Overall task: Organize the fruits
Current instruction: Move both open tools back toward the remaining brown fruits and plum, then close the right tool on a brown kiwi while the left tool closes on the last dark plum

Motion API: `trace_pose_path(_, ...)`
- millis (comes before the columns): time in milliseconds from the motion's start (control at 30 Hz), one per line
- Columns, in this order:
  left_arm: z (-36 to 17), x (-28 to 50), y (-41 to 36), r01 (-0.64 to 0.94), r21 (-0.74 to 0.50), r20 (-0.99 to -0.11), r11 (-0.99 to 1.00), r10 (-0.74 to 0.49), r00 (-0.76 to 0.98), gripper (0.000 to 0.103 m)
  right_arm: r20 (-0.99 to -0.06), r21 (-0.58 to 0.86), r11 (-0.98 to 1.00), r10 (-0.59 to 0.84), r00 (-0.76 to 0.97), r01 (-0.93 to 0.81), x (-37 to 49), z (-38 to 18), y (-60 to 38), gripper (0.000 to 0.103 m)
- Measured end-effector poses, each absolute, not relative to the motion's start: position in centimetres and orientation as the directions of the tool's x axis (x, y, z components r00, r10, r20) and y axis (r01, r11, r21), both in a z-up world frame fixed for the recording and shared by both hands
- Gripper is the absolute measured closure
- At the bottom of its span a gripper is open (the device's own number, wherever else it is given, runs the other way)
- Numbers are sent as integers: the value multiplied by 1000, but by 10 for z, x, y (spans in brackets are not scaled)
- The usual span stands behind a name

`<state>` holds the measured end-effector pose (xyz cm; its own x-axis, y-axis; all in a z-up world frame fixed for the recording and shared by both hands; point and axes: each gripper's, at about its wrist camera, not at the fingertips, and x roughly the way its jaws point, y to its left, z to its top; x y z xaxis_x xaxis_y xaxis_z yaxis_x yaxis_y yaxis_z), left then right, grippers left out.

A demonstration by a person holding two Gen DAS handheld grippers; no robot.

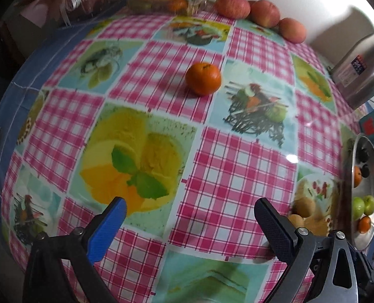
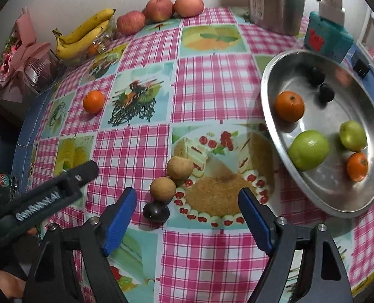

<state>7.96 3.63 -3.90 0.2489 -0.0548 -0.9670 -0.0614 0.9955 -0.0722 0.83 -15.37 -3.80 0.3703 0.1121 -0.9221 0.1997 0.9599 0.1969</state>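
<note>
A loose tangerine (image 1: pixel 203 78) lies on the checked tablecloth, well ahead of my left gripper (image 1: pixel 190 227), which hangs open over bare cloth with nothing between its fingers. My right gripper (image 2: pixel 188 219) is open too. A dark plum (image 2: pixel 156 212) lies just ahead of its left blue pad (image 2: pixel 121 219), untouched, with two brown round fruits (image 2: pixel 162 189) right behind it. The metal tray (image 2: pixel 320 184) at the right holds two tangerines (image 2: pixel 289 106), two green apples (image 2: pixel 309 150) and two dark plums (image 2: pixel 316 75). One finger of the left gripper (image 2: pixel 86 173) shows at the left.
Three red apples (image 2: pixel 159 8) and a bunch of bananas (image 2: pixel 86 32) on a clear plastic box line the far wall. A steel flask (image 2: pixel 275 2) and a teal box (image 2: pixel 325 38) stand behind the tray. A pink wrapped bouquet (image 2: pixel 23 58) sits at the far left edge.
</note>
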Motion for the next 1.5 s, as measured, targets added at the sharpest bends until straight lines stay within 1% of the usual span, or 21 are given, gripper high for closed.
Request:
trace_pose_path(33,-41,80,37,-65,-73,-968,995,-55,244,1,-924,201,959,117,364,202,10,-41,-153,21)
trace_pose_path(67,-42,81,39,-70,-75,-969,995,-57,242,1,-925,207,957,124,359,203,11,-43,-153,26)
trace_pose_path(100,-43,81,41,-75,-77,-969,994,-57,241,1,-925,216,955,133,356,205,12,-46,-153,29)
trace_pose_path(233,-44,81,45,-91,-78,-969,993,-54,240,1,-924,225,951,140,355,211,16,-49,-152,31)
trace_pose_path(333,-47,85,49,-99,-86,-971,991,-61,233,1,-920,249,946,165,356,205,18,-51,-149,42)
trace_pose_path(400,-47,85,50,-103,-96,-969,990,-69,236,1,-921,253,946,171,351,203,19,-53,-146,45)
trace_pose_path(467,-47,84,50,-100,-104,-968,990,-77,237,1,-922,253,947,174,347,196,21,-55,-142,54)
trace_pose_path(533,-46,84,50,-99,-112,-968,989,-86,236,1,-920,262,946,186,344,189,21,-57,-140,56)
trace_pose_path(633,-47,85,51,-96,-117,-968,988,-91,234,1,-919,272,945,199,341,180,23,-58,-136,64)
trace_pose_path(700,-46,85,51,-95,-118,-967,989,-93,235,1,-917,282,942,210,338,181,23,-59,-135,65)
trace_pose_path(833,-46,85,50,-92,-115,-968,989,-91,235,1,-918,282,942,209,337,184,23,-59,-134,72)
trace_pose_path(933,-45,85,49,-90,-114,-968,989,-91,233,1,-921,277,942,204,333,188,25,-61,-133,72)
trace_pose_path(1033,-46,85,49,-92,-112,-968,989,-88,234,1,-918,294,936,221,330,191,24,-63,-136,75)
trace_pose_path(1267,-47,84,50,-93,-113,-968,989,-88,234,1,-901,334,924,255,352,186,20,-55,-140,75)
trace_pose_path(1400,-47,84,47,-77,-117,-968,990,-97,232,1,-897,334,927,256,361,173,17,-48,-141,75)
trace_pose_path(1500,-46,84,44,-62,-115,-968,991,-98,232,4,-897,338,922,256,360,187,14,-46,-147,75)
